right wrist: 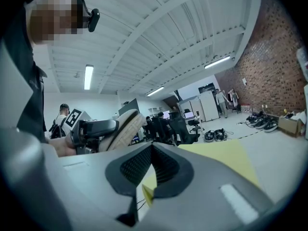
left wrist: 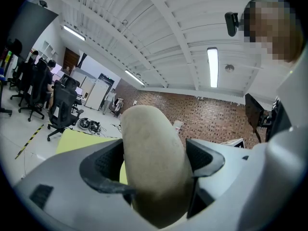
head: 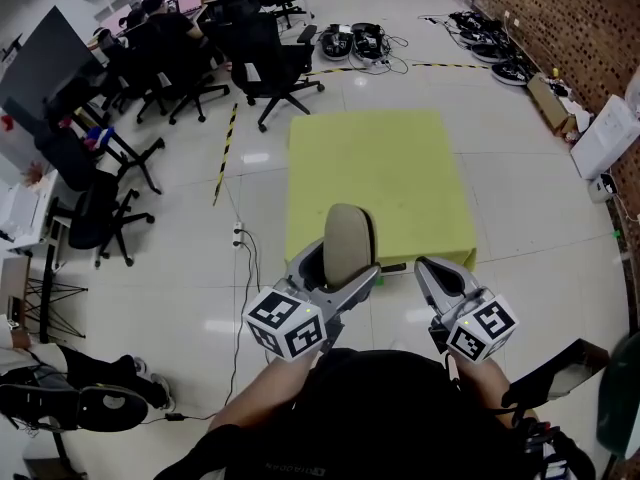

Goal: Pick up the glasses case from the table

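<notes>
Black office chairs ahead on your left, brick wall along your right, striped floor tape near the chairs, tangled cables farther ahead of you.

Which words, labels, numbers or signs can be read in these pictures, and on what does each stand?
No text can be read for certain.
Pale print on the person's black garment: too small and blurred to read.
Marker cube of the left gripper and marker cube of the right gripper: black-and-white square patterns, no letters.
Beige oval glasses case, clamped in the left gripper: no label shows.
</notes>
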`<state>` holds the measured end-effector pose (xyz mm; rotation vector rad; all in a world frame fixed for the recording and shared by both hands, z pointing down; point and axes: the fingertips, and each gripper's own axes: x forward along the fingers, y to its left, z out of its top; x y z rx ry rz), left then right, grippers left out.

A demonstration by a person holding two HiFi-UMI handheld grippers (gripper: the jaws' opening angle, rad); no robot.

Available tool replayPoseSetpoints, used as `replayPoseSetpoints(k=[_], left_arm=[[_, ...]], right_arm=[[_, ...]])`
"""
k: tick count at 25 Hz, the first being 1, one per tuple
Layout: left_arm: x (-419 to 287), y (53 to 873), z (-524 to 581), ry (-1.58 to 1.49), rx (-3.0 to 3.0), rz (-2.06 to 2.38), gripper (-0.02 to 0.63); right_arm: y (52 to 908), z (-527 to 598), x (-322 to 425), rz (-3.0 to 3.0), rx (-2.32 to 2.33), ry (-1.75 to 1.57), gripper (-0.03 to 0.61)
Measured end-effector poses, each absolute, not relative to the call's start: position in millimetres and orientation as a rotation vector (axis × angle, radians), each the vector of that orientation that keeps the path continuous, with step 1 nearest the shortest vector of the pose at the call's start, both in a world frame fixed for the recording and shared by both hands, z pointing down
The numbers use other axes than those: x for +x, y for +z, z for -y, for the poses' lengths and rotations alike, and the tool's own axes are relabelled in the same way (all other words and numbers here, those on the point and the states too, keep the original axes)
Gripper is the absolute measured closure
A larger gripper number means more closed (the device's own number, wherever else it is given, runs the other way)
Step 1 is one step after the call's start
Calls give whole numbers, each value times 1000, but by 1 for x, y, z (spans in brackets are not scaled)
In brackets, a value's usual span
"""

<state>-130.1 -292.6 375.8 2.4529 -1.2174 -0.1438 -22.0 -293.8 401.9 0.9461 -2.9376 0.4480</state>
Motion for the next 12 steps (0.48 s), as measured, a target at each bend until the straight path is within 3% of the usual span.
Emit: replayPoseSetpoints(k=[12], left_arm=[[-138, 376, 294, -138, 2471, 1198, 204]], right_arm=[[402, 292, -33, 2925, 951, 424, 578]])
